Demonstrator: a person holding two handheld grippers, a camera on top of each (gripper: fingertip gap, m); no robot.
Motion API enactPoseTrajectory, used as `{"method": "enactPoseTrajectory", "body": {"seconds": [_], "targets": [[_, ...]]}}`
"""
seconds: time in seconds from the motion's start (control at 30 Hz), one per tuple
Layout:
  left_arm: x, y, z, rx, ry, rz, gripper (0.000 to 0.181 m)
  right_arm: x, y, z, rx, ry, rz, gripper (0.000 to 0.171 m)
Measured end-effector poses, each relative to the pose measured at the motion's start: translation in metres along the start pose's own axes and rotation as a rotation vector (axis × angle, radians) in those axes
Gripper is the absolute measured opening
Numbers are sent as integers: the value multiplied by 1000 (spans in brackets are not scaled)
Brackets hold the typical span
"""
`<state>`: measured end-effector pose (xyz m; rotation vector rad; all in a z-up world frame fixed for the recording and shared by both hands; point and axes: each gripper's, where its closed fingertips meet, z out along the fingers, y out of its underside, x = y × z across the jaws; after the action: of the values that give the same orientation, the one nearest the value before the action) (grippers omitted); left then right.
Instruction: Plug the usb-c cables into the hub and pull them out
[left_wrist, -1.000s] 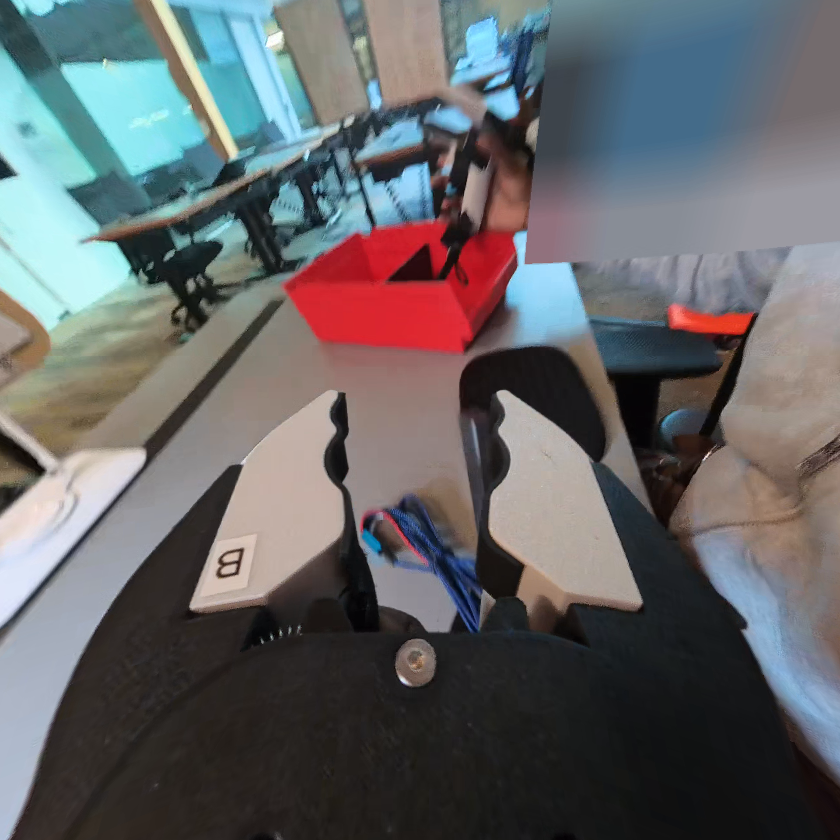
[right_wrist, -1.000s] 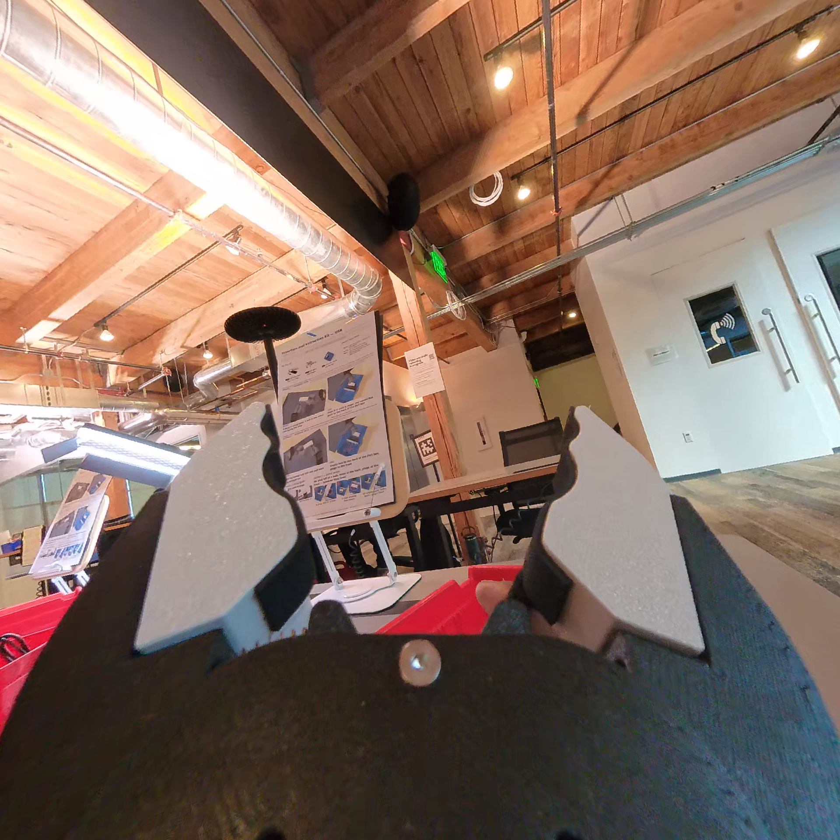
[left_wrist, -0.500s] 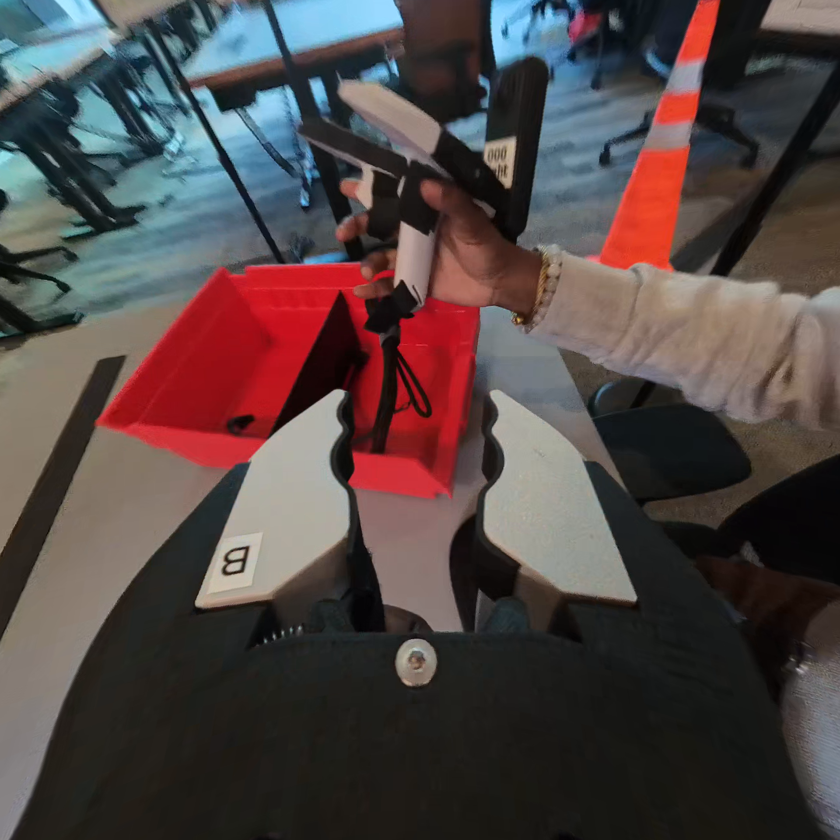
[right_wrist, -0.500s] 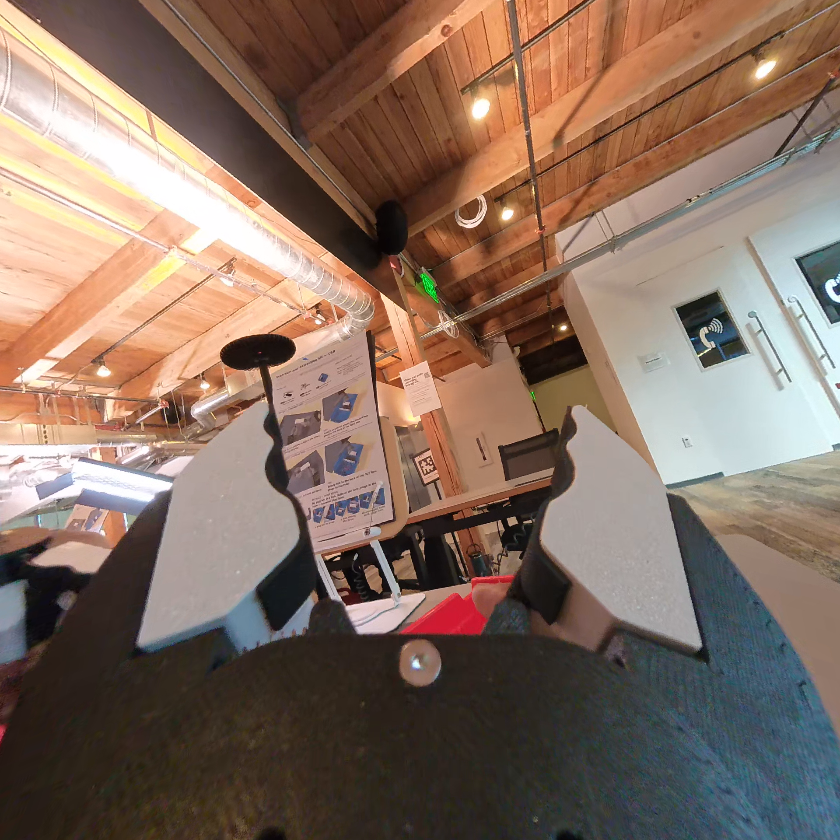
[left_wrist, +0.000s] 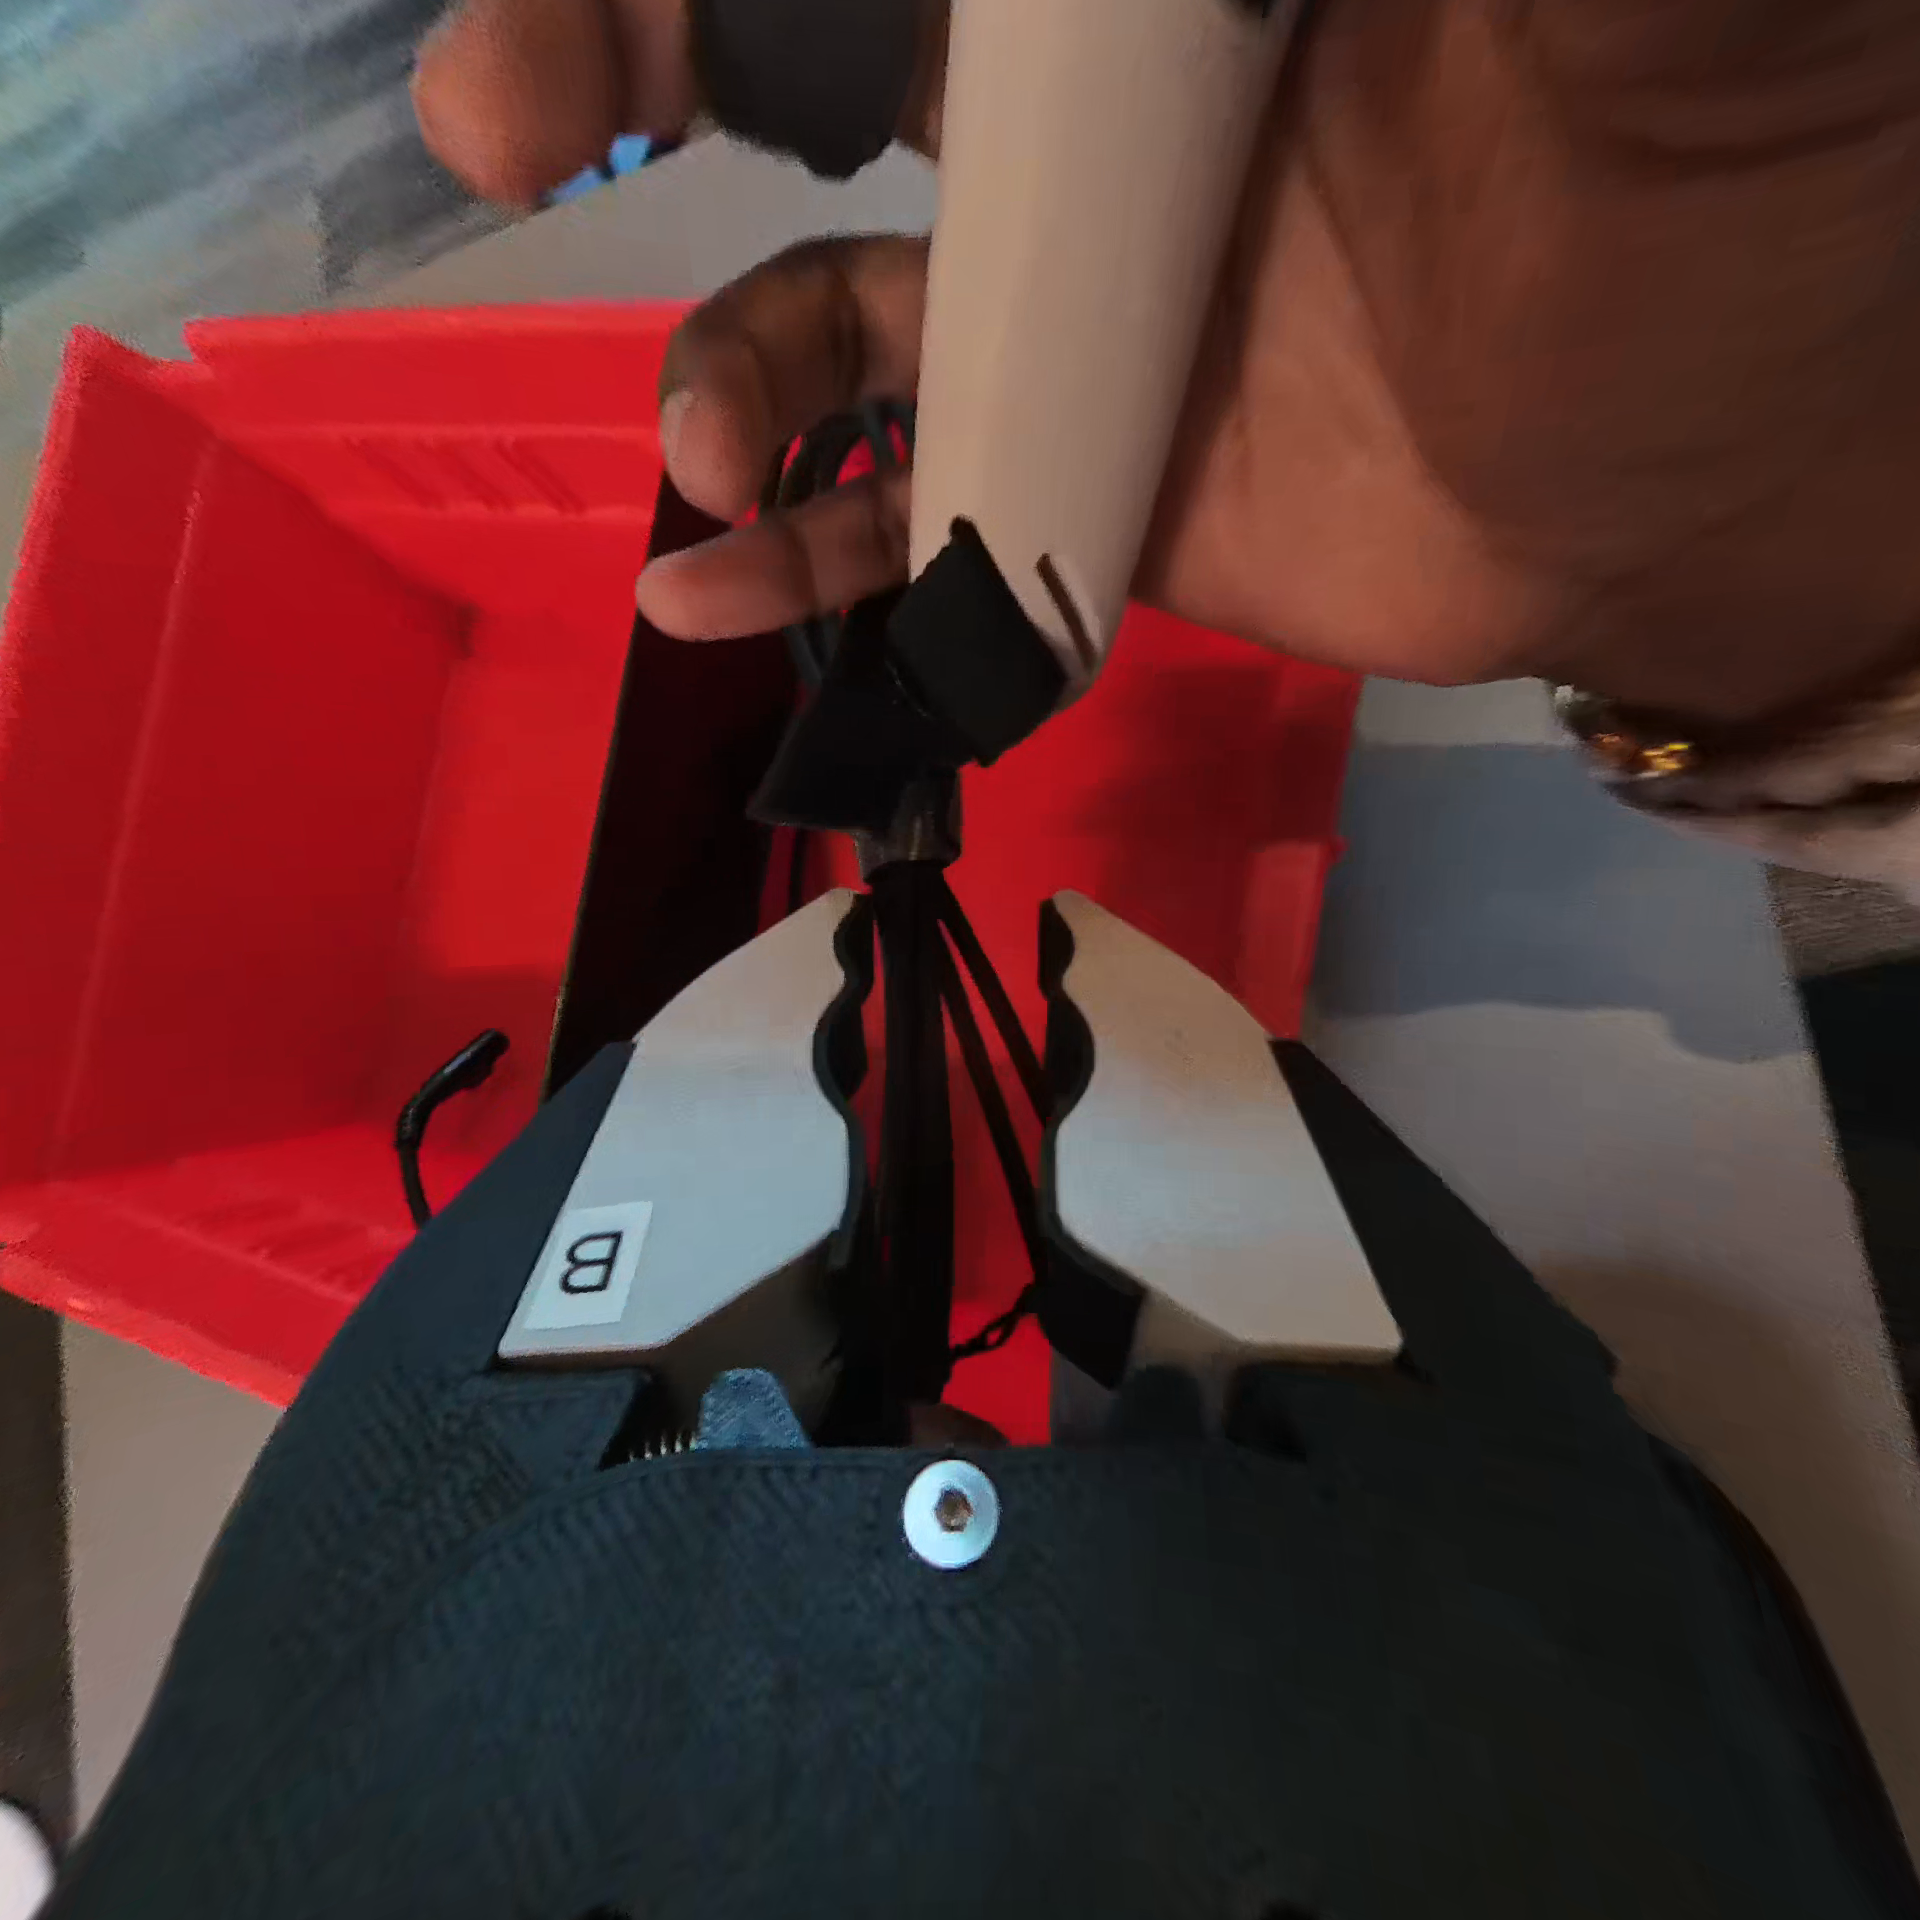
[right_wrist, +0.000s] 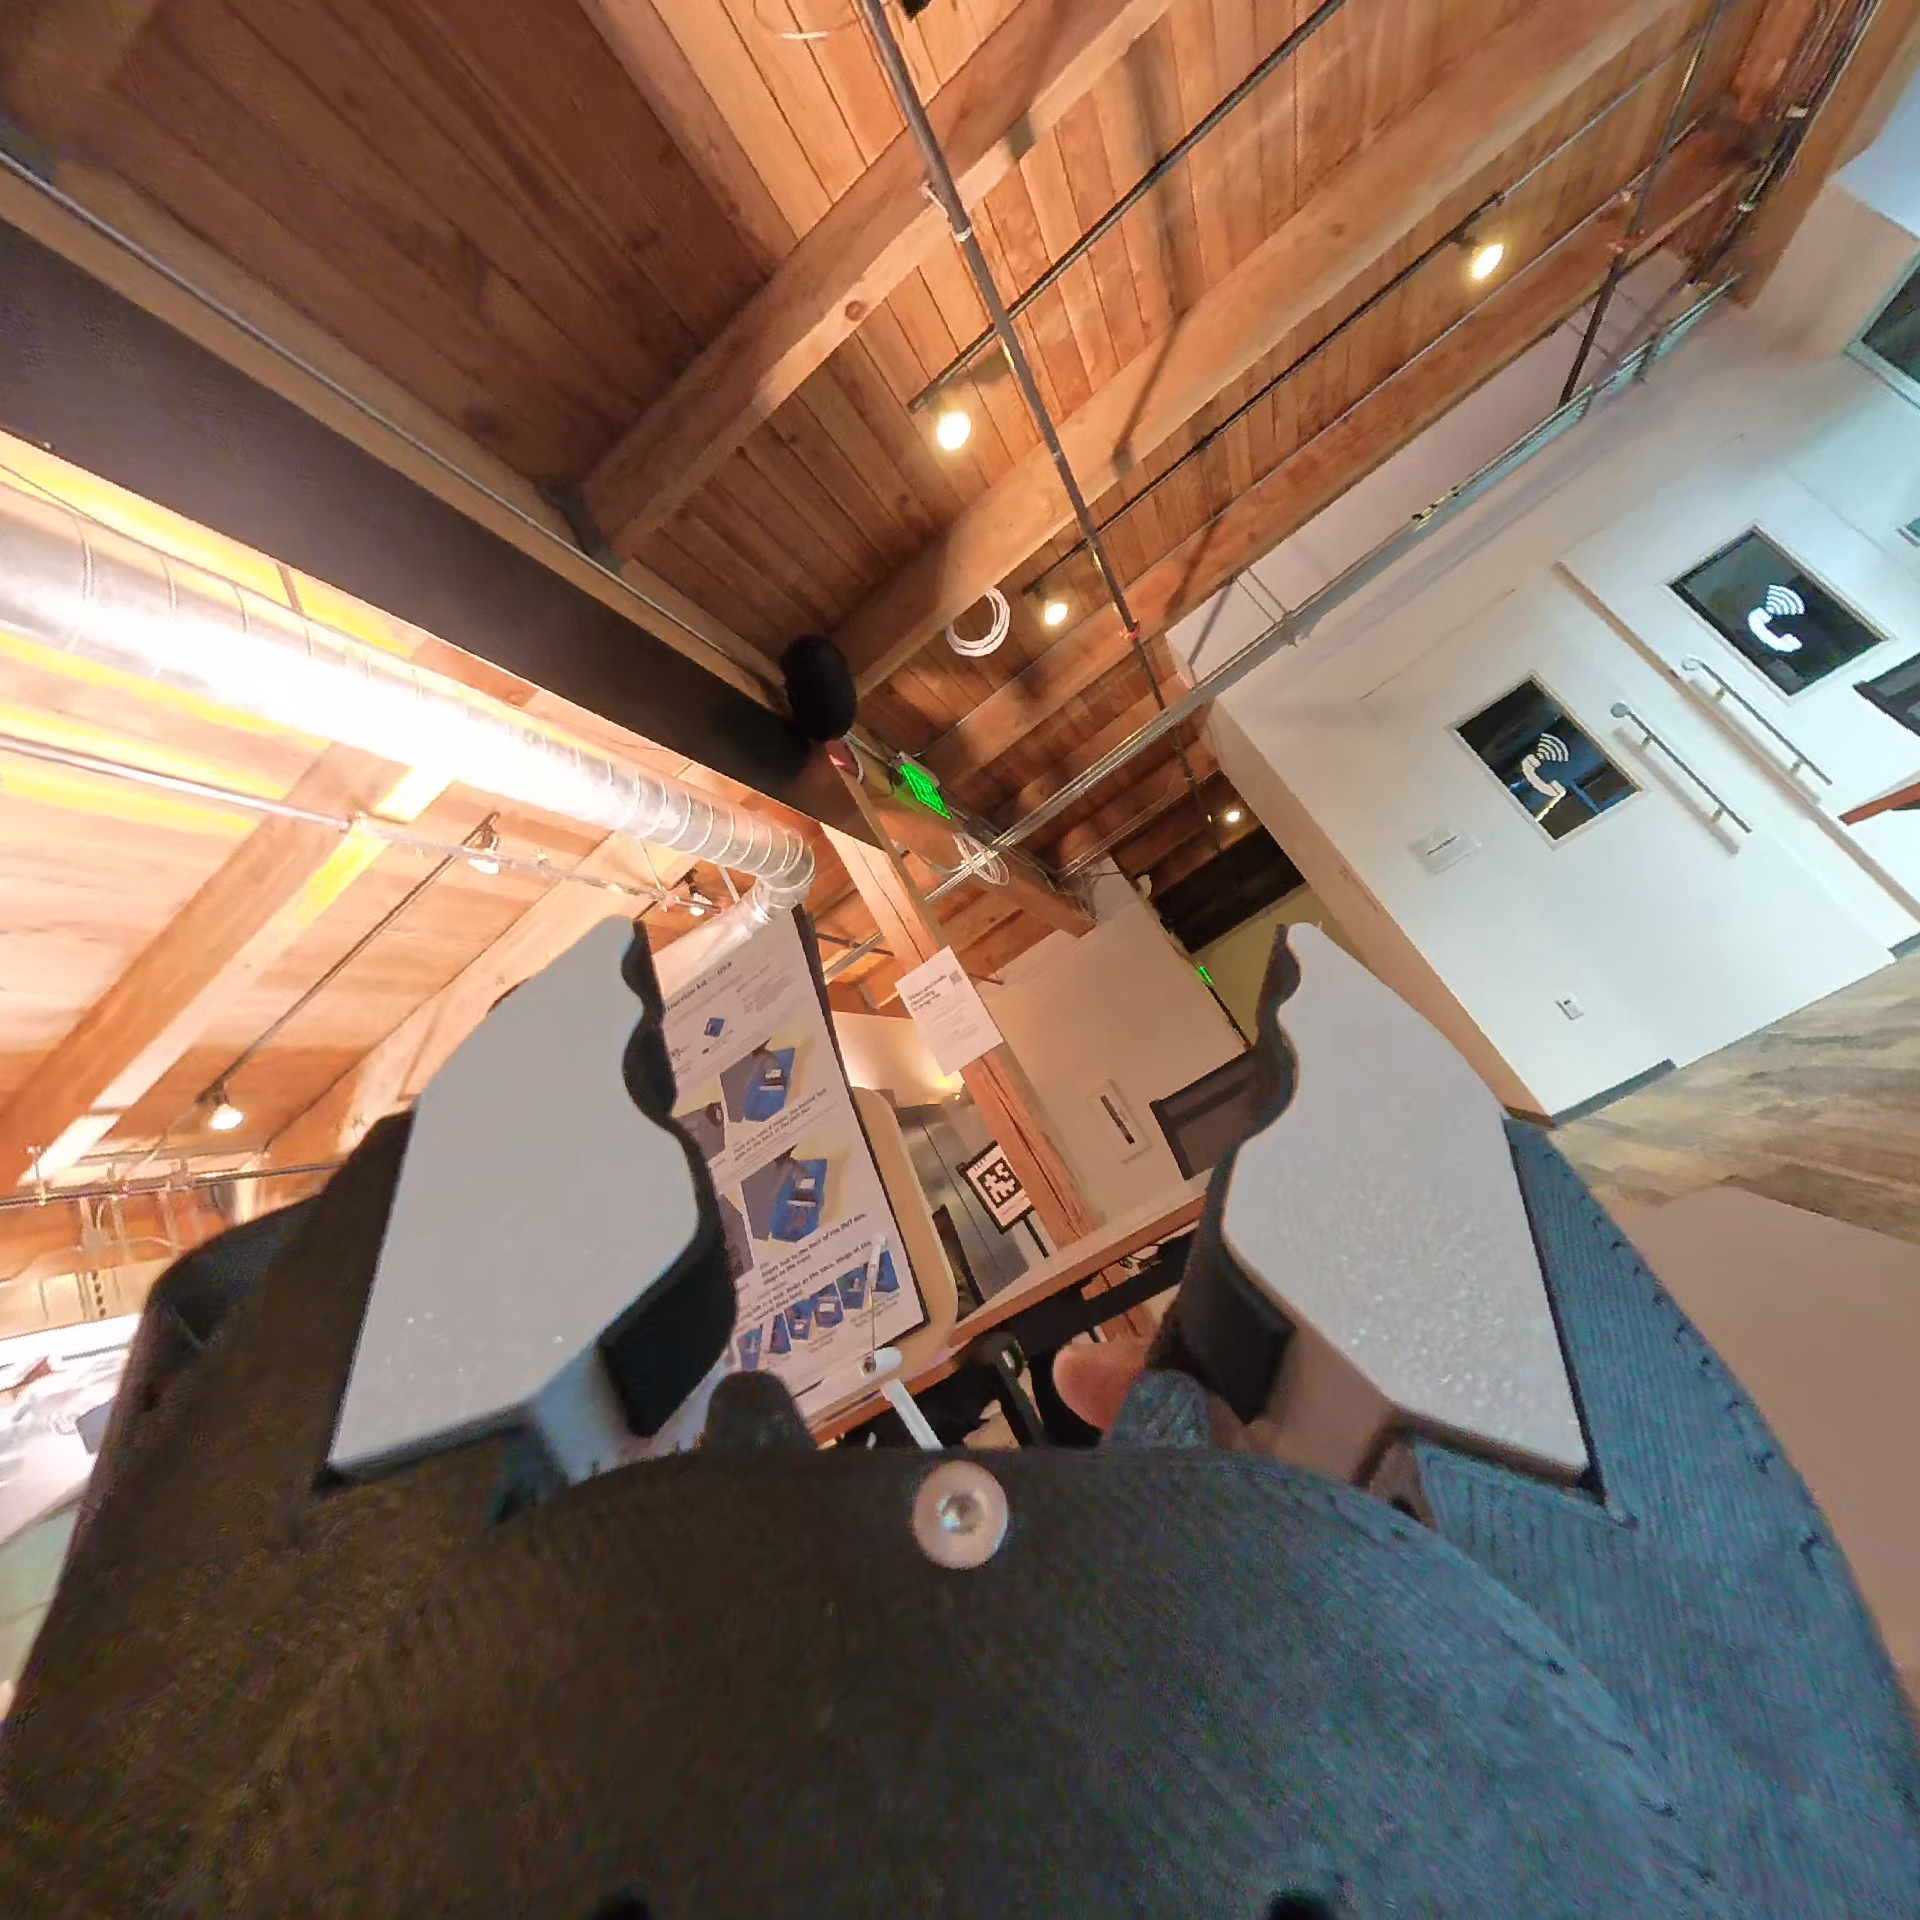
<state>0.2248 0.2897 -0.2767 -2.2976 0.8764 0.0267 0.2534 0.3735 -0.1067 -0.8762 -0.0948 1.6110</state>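
Note:
My left gripper (left_wrist: 951, 914) is open and hovers over a red bin (left_wrist: 312, 727) with a black divider (left_wrist: 644, 883). Black strap cords (left_wrist: 925, 1039) hang between its fingers, loose from the jaws. They come from the white handle (left_wrist: 1049, 312) of the other gripper, which a hand (left_wrist: 1507, 364) holds just above and ahead. A black cable end (left_wrist: 447, 1091) lies in the bin's left compartment. No hub shows. My right gripper (right_wrist: 956, 945) is open and empty, tilted up towards the ceiling.
The bin stands on a grey table (left_wrist: 1558, 1143), near its right edge. In the right wrist view an instruction sheet on a stand (right_wrist: 769, 1122) is ahead, with a desk (right_wrist: 1091, 1257) and wooden ceiling beams (right_wrist: 935, 239) beyond. Spacing between my two grippers at the tips: around 20 centimetres.
My left gripper has moved forward from the blue cable on the table to over the red bin, close under the hand and handle. My right gripper has tilted further upward.

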Motion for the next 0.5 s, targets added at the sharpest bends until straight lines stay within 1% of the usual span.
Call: {"method": "enactPoseTrajectory", "body": {"seconds": [0.03,0.1,0.2,0.27,0.3,0.4,0.5], "targets": [[-4,1,2,-11,-32,5,21,0,-1,0,1,3,7,109],[-5,2,4,-24,-39,23,15,4,-2,-1,-7,23,17,109],[-3,4,1,-14,-5,13,14,22,-18,-3,32,77,138,115],[2,0,-4,15,56,-20,14,37,-36,-7,78,112,235,109],[4,-3,-6,25,74,-24,13,39,-40,-8,74,98,278,104],[4,-6,-5,-42,13,86,14,43,-42,-5,52,88,354,101],[5,-7,1,-72,10,109,14,43,-48,-3,42,81,334,94]]}}
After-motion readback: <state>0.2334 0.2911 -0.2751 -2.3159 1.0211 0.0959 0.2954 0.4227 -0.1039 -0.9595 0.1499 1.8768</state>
